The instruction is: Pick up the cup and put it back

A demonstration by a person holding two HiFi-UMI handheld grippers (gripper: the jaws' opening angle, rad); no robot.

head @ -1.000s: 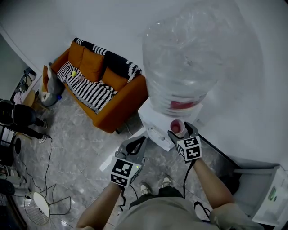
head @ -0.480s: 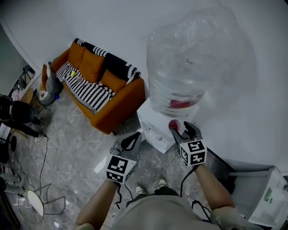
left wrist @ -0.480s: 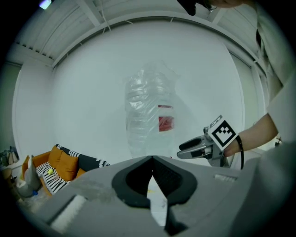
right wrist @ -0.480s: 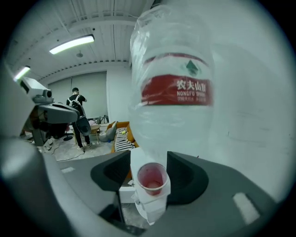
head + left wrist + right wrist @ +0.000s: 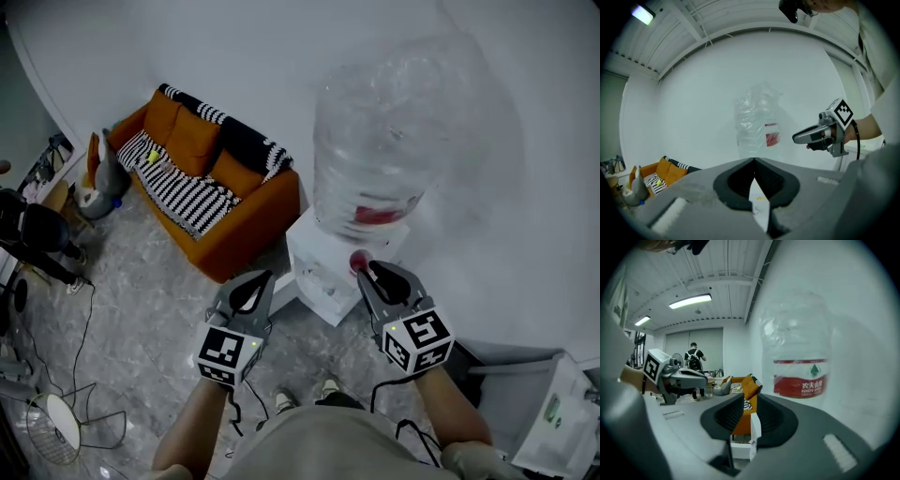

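Red cup (image 5: 359, 261) is seen on the white boxy dispenser (image 5: 314, 261), at the base of the clear crinkled bottle (image 5: 394, 141). Right claw (image 5: 750, 399) has just been closing to a narrow gap, nothing between. Left claw (image 5: 753, 160) is closed, empty. Grey marble floor (image 5: 159, 291), orange sofa (image 5: 239, 225).

1. Water bottle (image 5: 398, 131), upper right of head view: clear plastic, crinkled, glossy, wrapped in thin shiny film. Red label (image 5: 800, 377): glossy print.
2. Dispenser (image 5: 319, 262), centre: white plastic, smooth, slight sheen.
3. Cup (image 5: 360, 262): red; too small to tell the material.
4. Sofa (image 5: 248, 239), upper left: orange upholstery, matt; cloth or leather unclear. Striped throw (image 5: 187, 192): soft black-and-white cloth.
5. Floor (image 5: 141, 309): grey marbled tile, polished, with pale reflections.
6. Wall (image 5: 234, 66): white, smooth, matt.
7. Left gripper (image 5: 753, 160): grey matt plastic shell, black ribbed lining inside the jaws.
8. Wire guard (image 5: 52, 427), lower left: thin wire, probably metal.
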